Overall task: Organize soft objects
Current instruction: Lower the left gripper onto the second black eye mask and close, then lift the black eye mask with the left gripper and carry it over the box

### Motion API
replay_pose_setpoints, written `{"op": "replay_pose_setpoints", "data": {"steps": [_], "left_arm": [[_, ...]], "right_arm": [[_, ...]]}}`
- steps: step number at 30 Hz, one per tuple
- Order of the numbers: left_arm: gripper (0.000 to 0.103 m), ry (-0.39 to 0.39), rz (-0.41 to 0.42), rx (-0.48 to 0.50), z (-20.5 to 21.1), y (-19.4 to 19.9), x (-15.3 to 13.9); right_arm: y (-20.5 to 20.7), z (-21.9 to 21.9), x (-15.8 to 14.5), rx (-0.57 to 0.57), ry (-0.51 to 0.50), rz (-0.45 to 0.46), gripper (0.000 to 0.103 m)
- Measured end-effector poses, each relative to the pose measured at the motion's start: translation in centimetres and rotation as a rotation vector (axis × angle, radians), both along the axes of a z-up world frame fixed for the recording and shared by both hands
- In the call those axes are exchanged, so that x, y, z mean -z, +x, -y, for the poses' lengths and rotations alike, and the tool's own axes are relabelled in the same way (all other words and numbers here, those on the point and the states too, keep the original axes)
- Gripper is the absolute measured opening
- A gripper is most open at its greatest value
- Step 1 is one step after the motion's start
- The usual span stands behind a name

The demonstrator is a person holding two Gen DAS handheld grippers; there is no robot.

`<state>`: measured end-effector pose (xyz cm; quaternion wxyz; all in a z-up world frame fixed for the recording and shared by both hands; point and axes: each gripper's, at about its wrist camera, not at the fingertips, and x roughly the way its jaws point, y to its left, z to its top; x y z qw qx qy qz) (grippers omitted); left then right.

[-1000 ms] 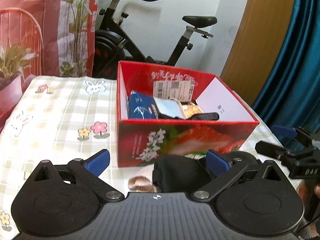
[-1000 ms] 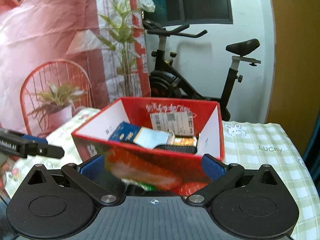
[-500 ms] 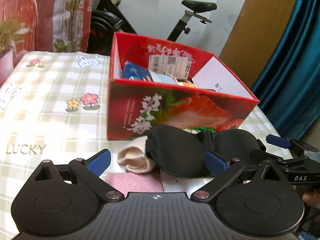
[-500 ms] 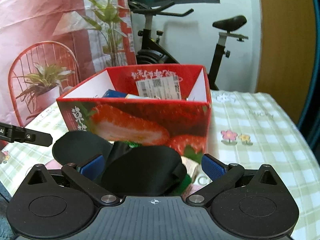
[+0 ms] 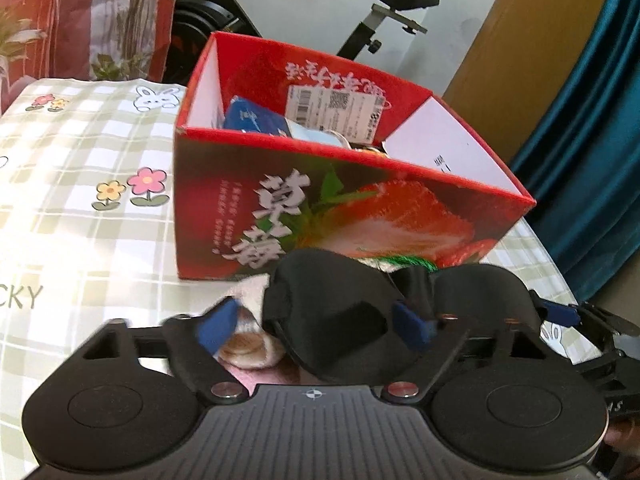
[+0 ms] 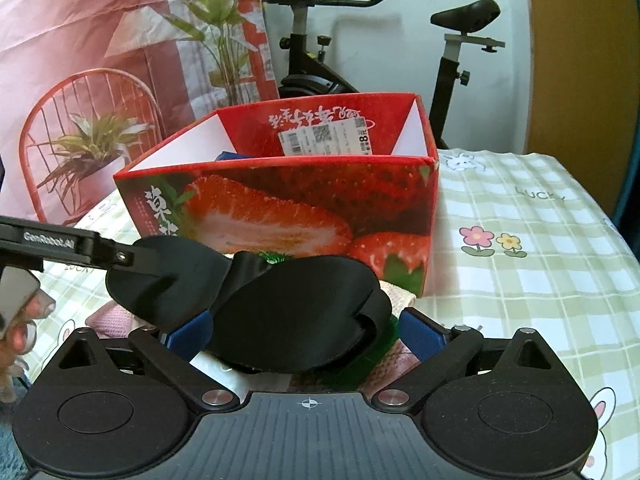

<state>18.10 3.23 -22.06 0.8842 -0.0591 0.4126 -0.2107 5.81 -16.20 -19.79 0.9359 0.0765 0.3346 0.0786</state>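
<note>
Both grippers sit low over the pile in front of the box. On my left gripper [image 5: 316,326] the jaws have just been closing and now stand partly closed around one cup of the black eye mask [image 5: 336,312]; the blue pads flank it, the right one against its edge, but the blur keeps me from saying they press on it. My right gripper [image 6: 306,332] has its jaws wide, the mask's other cup [image 6: 296,312] lying between them, clear of the right pad; whether the left pad touches it I cannot tell.

From largest down: I see the table [image 6: 540,280] under a green checked cloth printed with flowers and rabbits. On it stands the red strawberry box [image 5: 340,204], open-topped, with a blue packet [image 5: 252,118] and other items inside that I cannot make out. Just in front of the box lies the mask, draped over a small heap: a beige knitted piece [image 5: 250,350], a pink cloth [image 6: 110,318], and something green [image 6: 274,257] peeking out behind the mask's bridge.
</note>
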Motion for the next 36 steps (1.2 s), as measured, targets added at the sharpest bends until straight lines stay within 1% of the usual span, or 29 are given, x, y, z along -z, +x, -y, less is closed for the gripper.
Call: {"op": "replay_pose_setpoints", "data": {"steps": [2, 4, 5, 8, 10, 11, 12, 14, 18, 20, 22, 24, 26, 27, 30, 36], "left_arm": [[0.055, 0.024, 0.004, 0.006, 0.2, -0.6, 0.0], [0.048, 0.035, 0.016, 0.013, 0.1, -1.1, -0.1], [0.042, 0.034, 0.027, 0.021, -0.1, -1.4, -0.2], [0.037, 0.050, 0.051, 0.020, -0.4, -2.4, -0.2], [0.036, 0.033, 0.050, 0.000, -0.9, -2.8, -0.2], [0.035, 0.024, 0.052, -0.011, -1.1, -3.0, -0.2], [0.035, 0.020, 0.053, -0.019, -1.3, -3.2, -0.3], [0.035, 0.017, 0.057, -0.031, -1.5, -3.6, -0.3], [0.035, 0.016, 0.048, -0.052, -1.6, -4.0, 0.1], [0.035, 0.009, 0.035, -0.059, -1.7, -4.0, 0.4], [0.035, -0.001, 0.027, -0.063, -1.7, -3.9, 0.5], [0.035, -0.001, 0.026, -0.062, -1.6, -3.9, 0.6], [0.035, 0.001, 0.039, -0.059, -1.5, -4.2, 0.5], [0.035, 0.000, 0.045, -0.058, -1.5, -4.3, 0.5], [0.033, -0.004, 0.067, -0.056, -1.4, -4.7, 0.2], [0.030, -0.002, 0.110, -0.046, -1.1, -5.3, -0.6]], "right_arm": [[0.0, 0.2, 0.1, 0.000, 0.018, -0.006, 0.096], [0.1, 0.3, 0.1, -0.003, 0.039, -0.007, 0.093], [0.0, 0.3, 0.0, -0.007, 0.048, -0.002, 0.089], [-0.2, 0.3, -0.3, -0.005, 0.056, 0.023, 0.083], [-0.3, 0.4, -0.6, -0.001, 0.063, 0.041, 0.076], [-0.3, 0.5, -0.7, -0.001, 0.070, 0.046, 0.068], [-0.3, 0.6, -0.7, -0.003, 0.077, 0.049, 0.057], [-0.3, 0.6, -0.7, -0.014, 0.093, 0.045, 0.050], [-0.3, 0.4, -0.8, 0.005, 0.066, 0.039, 0.051], [-0.4, 0.5, -0.8, 0.000, 0.083, 0.038, 0.050], [-0.5, 0.4, -0.8, -0.011, 0.094, 0.042, 0.046], [-0.6, 0.1, -1.0, -0.024, 0.083, 0.055, 0.035], [-0.7, -0.2, -1.3, -0.032, 0.066, 0.076, 0.030], [-0.9, -0.3, -1.5, -0.038, 0.060, 0.090, 0.026], [-1.3, -0.5, -2.0, -0.056, 0.053, 0.119, 0.020], [-1.5, -0.8, -2.6, -0.078, 0.063, 0.144, 0.016]]}}
